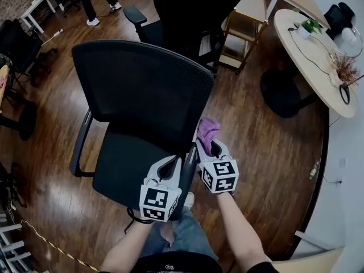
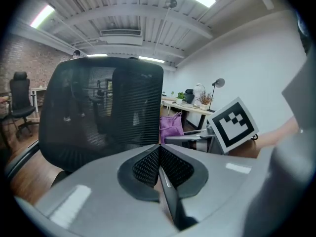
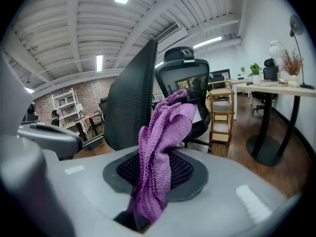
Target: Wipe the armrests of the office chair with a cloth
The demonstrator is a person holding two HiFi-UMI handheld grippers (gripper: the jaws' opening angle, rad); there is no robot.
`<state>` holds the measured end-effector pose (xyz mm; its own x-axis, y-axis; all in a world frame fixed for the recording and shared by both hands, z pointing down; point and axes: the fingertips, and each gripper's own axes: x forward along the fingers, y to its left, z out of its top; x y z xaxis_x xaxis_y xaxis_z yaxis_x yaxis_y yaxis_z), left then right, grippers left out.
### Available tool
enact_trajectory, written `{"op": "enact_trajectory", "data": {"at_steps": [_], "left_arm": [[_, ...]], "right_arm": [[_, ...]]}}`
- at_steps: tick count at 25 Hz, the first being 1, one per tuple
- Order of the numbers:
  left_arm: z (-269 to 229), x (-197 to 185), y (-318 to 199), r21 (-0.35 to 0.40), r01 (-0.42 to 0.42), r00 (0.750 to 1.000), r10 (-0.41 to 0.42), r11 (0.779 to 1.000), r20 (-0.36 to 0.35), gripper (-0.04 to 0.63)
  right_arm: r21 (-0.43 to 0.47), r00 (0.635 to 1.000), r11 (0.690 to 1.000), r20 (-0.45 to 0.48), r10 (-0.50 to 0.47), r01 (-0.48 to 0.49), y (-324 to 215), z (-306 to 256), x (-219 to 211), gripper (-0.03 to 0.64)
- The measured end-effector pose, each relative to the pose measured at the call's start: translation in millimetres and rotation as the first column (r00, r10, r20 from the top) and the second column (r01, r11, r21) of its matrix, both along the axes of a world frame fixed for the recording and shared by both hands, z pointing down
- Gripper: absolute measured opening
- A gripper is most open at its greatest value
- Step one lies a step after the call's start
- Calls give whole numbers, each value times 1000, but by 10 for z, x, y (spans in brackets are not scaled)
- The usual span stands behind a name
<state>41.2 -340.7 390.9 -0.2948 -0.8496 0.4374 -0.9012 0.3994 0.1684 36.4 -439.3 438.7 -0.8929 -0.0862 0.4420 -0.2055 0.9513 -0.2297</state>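
Note:
A black mesh-backed office chair (image 1: 148,90) stands in front of me, its left armrest (image 1: 79,144) on the far side. Its right armrest (image 1: 189,172) runs between my two grippers. My right gripper (image 1: 211,151) is shut on a purple cloth (image 1: 207,131), which sticks up out of the jaws beside that armrest. In the right gripper view the cloth (image 3: 163,152) hangs crumpled across the jaws. My left gripper (image 1: 170,162) sits just left of the armrest over the seat edge, shut with nothing in it. In the left gripper view the cloth (image 2: 171,128) shows beyond the armrest (image 2: 190,138).
A second black chair (image 1: 193,10) stands behind the first, with a wooden shelf cart (image 1: 244,21) to its right. A long pale table (image 1: 313,56) with plants and a cable curves along the right. A person's feet (image 1: 94,20) show at top left.

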Motion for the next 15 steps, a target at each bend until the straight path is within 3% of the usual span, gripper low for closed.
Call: {"op": "enact_trajectory", "data": {"at_steps": [8, 15], "left_arm": [[226, -67, -6, -33, 21, 999, -22, 999, -23, 5], [295, -9, 32, -21, -2, 1000, 2, 1000, -28, 5]], "right_arm": [[-135, 998, 989, 13, 61, -58, -92, 273, -206, 97], [-145, 995, 986, 24, 92, -88, -5, 333, -123, 98]]}}
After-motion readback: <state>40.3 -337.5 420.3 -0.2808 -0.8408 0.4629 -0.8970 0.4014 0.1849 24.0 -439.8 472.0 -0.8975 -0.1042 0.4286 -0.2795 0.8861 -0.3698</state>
